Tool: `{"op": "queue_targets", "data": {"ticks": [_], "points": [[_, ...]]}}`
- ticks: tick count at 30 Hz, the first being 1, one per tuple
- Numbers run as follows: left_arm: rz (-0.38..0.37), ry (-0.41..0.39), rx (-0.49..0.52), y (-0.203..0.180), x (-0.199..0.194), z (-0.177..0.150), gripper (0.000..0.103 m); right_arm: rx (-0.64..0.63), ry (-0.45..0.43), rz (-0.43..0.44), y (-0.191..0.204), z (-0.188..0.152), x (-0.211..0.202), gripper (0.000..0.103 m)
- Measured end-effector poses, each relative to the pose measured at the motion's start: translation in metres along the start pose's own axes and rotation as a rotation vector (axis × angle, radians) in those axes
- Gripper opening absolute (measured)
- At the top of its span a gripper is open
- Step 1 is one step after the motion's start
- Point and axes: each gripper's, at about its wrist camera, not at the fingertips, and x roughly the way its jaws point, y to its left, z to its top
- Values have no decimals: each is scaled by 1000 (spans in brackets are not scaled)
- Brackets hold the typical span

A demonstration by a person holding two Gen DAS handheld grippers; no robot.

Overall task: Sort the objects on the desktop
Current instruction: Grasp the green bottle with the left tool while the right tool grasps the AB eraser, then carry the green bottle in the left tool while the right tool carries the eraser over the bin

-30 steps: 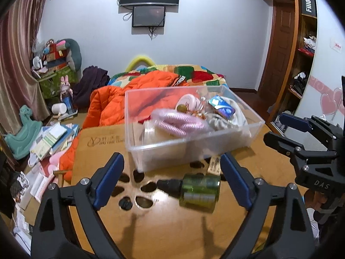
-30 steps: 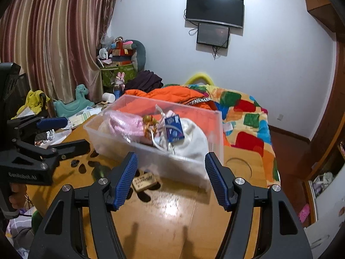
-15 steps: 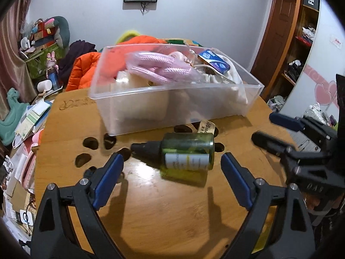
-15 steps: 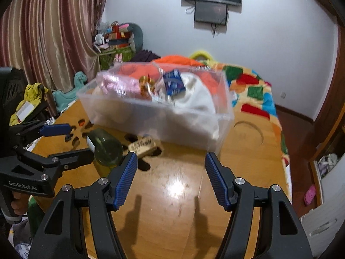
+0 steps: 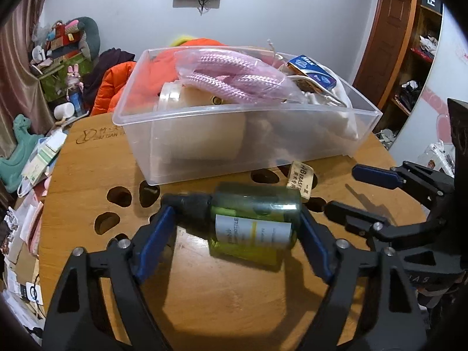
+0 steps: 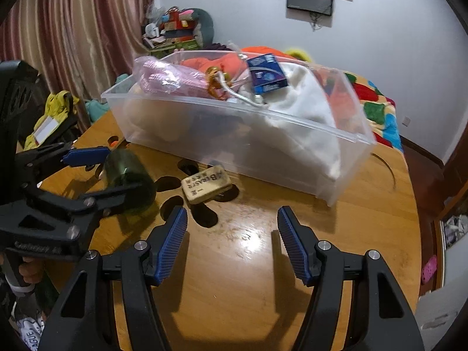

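A green bottle [image 5: 251, 222] with a black cap lies on its side on the round wooden table [image 5: 87, 175]. My left gripper [image 5: 237, 231] is open, with one blue pad at the cap end and one at the bottle's base; it also shows in the right wrist view [image 6: 99, 172] around the bottle [image 6: 128, 175]. A beige eraser [image 6: 206, 184] lies beside the bottle, in front of a clear plastic bin [image 5: 234, 140] holding a pink rope [image 5: 231, 76], a blue box [image 5: 311, 71] and white cloth. My right gripper [image 6: 232, 241] is open and empty above bare table, right of the eraser.
The table has several dark cut-out holes [image 5: 117, 197] near the bottle. A bed with orange and patchwork bedding [image 6: 377, 102] lies beyond the table. Clutter covers the floor at the left [image 5: 35, 163]. Shelves and a door [image 5: 395, 44] stand at the right.
My left gripper has moved forward and down so its pads now flank the bottle. My right gripper has also come lower and closer to the table and the bin.
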Motion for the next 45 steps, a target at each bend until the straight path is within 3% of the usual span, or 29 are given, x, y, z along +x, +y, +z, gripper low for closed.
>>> {"op": "queue_targets", "data": {"ticks": [5,13,15,18,25,35,45], "points": [[-23,-21,-31,10,-4,2,81,-37,15,4,8,5,11,60],[15,-59,-24,17,-16,-3,81,-89,34,11,26,12,27,60],[19,-69,-19,17,-19,-4,81,-89,34,-17,27,15,30,56],[14,-75,-25,19,-22,-5,81,-58,41,12,24,18,33,43],[5,-75,-50,23,-23,-6,81,-44,45,30,21,17,33,41],[22,-100,-47,19,-34,-2,81,-14,21,59,18,9,12,41],[35,-161,-8,6,-56,13,81,11,-88,44,6,19,-39,41]]}}
